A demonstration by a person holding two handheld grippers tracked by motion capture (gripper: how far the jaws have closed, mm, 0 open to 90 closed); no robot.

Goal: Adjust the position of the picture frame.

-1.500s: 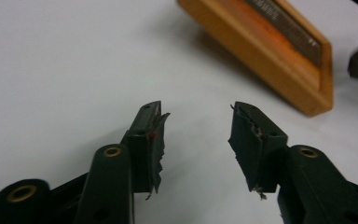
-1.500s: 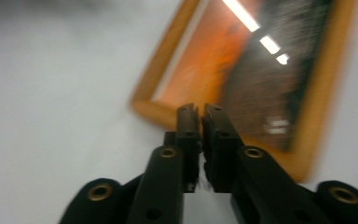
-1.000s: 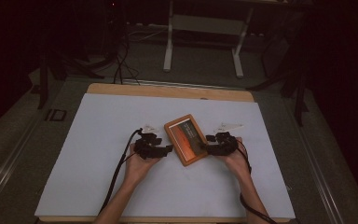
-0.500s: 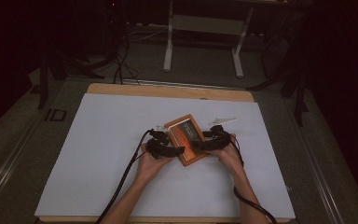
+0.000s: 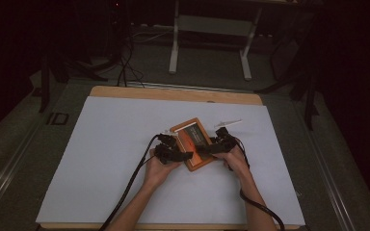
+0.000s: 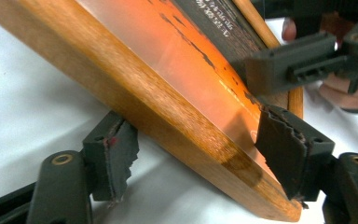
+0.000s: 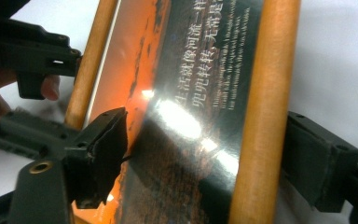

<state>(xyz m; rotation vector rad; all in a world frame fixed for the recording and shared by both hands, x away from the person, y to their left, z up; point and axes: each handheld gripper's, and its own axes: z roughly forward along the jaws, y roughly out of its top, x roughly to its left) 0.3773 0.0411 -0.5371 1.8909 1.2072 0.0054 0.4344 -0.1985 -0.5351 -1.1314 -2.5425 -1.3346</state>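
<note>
The left gripper (image 6: 196, 163) straddles the wooden picture frame's (image 6: 168, 107) edge, jaws apart after just narrowing. The right gripper (image 7: 205, 158) spans the opposite rail, pads seemingly not pressing.

We held both forearms in from the near edge, converging toward the middle. Our left hand (image 5: 160, 168) carried the left tool (image 5: 179, 153), pointing right and slightly away; its jaws had just been closing a little, one pad (image 6: 112, 158) standing clear below, the other (image 6: 284, 154) at the upper face, with a gap remaining. Our right hand (image 5: 236, 161) carried the right tool (image 5: 203, 148), pointing left toward the other; its jaws stood wide apart, one pad (image 7: 100, 154) lying over the top, the other (image 7: 321, 163) just outside. Cables trailed back along both arms.
</note>
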